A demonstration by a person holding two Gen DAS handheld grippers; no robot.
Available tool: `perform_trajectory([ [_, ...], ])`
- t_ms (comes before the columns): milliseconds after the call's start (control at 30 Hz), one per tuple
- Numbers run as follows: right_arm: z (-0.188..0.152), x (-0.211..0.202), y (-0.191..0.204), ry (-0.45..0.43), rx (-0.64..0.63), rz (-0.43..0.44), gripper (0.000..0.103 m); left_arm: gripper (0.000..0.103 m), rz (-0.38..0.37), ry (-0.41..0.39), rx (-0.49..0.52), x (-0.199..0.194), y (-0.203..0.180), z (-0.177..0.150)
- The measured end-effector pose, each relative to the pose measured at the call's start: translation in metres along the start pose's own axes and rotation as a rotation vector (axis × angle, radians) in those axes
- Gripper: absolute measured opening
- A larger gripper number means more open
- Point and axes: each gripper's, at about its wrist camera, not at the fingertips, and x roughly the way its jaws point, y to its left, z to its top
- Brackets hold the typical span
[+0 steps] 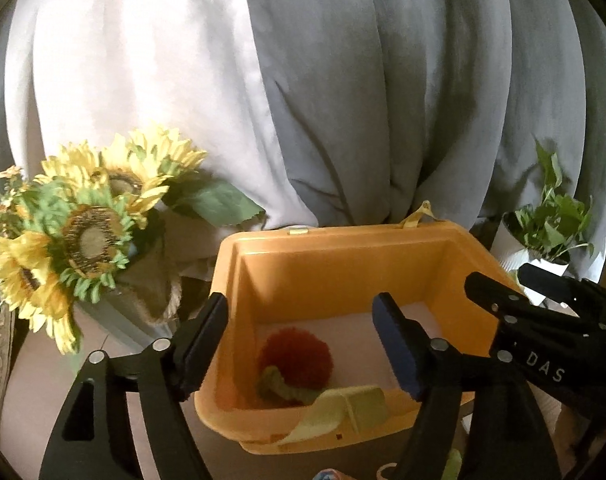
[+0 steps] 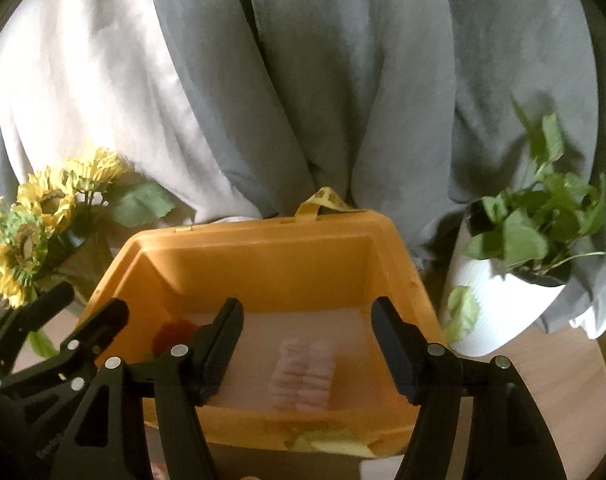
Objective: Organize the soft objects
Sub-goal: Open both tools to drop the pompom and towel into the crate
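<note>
The orange bin (image 1: 343, 256) sits open on the wooden surface (image 2: 563, 384), right up against the grey and white curtains (image 1: 343, 80), with a yellow strap (image 2: 323, 200) poking up at its back rim. Down in the left part of it lies a fuzzy red pompom (image 1: 297, 356) with a green plush stem (image 1: 279, 386) curling from under it. A pale green cloth (image 1: 335, 410) is draped over the near wall, half in and half out. Further right on the bin floor rests a soft pink ribbed piece (image 2: 303, 376), blurred so I can't say just what it is.

The left tool (image 1: 303, 344) hangs over the near edge with its jaws spread apart and nothing between them; the pompom shows through the gap. The right tool (image 2: 307, 348) is likewise apart and empty above the pink piece.

A bunch of sunflowers (image 1: 79, 216) in a burlap-wrapped vase stands just left of the bin, and a leafy plant (image 2: 543, 220) in a white ribbed pot (image 2: 499, 304) just right, crowding both sides.
</note>
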Motion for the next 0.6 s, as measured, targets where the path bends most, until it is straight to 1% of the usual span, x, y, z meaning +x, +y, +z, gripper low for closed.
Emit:
perform_trajectory([
  [200, -0.003, -0.026, -0.003, -0.034, -0.011, -0.008, 0.068, 0.082, 0.019, -0.022, -0.017, -0.026, -0.001, -0.001],
  [267, -0.005, -0.035, -0.004, -0.04, -0.004, -0.007, 0.071, 0.085, 0.022, -0.033, -0.02, -0.037, -0.002, -0.002],
  [333, -0.006, -0.044, -0.004, -0.044, 0.002, -0.006, 0.073, 0.085, 0.02, -0.044, -0.024, -0.047, -0.002, -0.002],
  [500, -0.012, -0.065, -0.003, -0.056, 0.005, 0.005, 0.073, 0.085, 0.042, -0.074, -0.025, -0.073, -0.004, -0.003],
  [600, -0.016, -0.08, -0.002, -0.071, 0.001, -0.005, 0.073, 0.086, 0.057, -0.087, -0.026, -0.088, -0.004, -0.006],
])
